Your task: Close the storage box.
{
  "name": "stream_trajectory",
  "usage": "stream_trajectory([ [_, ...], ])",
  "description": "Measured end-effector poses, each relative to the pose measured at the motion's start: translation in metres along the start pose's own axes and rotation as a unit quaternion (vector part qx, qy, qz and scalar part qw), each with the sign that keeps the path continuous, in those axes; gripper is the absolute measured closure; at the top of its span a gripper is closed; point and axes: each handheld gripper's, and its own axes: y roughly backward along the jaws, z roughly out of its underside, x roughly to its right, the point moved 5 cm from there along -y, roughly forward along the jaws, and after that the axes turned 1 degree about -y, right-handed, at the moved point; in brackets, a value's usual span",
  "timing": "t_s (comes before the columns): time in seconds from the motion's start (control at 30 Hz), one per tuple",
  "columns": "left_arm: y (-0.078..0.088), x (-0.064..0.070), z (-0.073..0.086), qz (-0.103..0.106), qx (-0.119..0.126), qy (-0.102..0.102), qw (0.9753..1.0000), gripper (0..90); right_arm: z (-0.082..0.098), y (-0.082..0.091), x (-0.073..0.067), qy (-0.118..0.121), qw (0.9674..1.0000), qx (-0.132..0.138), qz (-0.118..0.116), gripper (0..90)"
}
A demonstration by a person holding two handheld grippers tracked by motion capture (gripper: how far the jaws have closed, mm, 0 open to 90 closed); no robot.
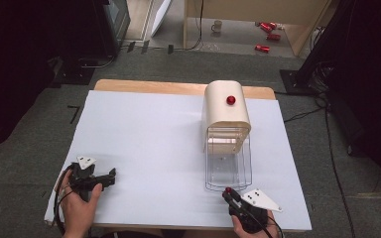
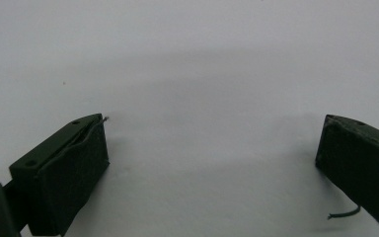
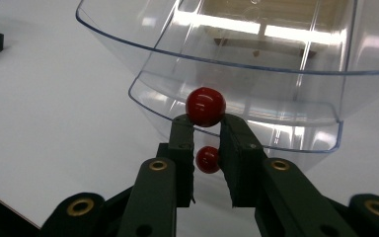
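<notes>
Two jaws of the right gripper [image 3: 207, 129] pinch the red knob [image 3: 205, 105] of the clear drawer [image 3: 237, 79], pulled out toward the counter's near edge, so pull straight and level, while the left gripper [image 1: 99, 179], jaws spread, rests near the near-left corner.

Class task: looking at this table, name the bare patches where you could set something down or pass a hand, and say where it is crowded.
Free: the wide white sheet between the left hand-held gripper and the cream box, up to the far edge. Also the narrow strip right of the clear drawers. Crowded: the near right, where the right hand-held gripper is at the red knob on the drawer front.
</notes>
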Motion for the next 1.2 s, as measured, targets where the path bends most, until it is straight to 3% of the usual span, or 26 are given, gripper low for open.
stream_trajectory([
  [0.4,0.000,0.000,0.000,0.000,0.000,0.000,1.0000,0.0,-0.007,0.003,0.001,-0.009,0.9998,0.018,0.002,83.7],
  [0.73,0.000,0.000,0.000,0.000,0.000,0.000,1.0000,0.0,-0.031,0.005,0.002,-0.008,0.9992,0.039,0.004,84.1],
  [1.2,0.000,0.000,0.000,0.000,0.000,0.000,1.0000,0.0,-0.069,-0.019,0.007,-0.013,0.9987,0.048,-0.005,83.1],
])
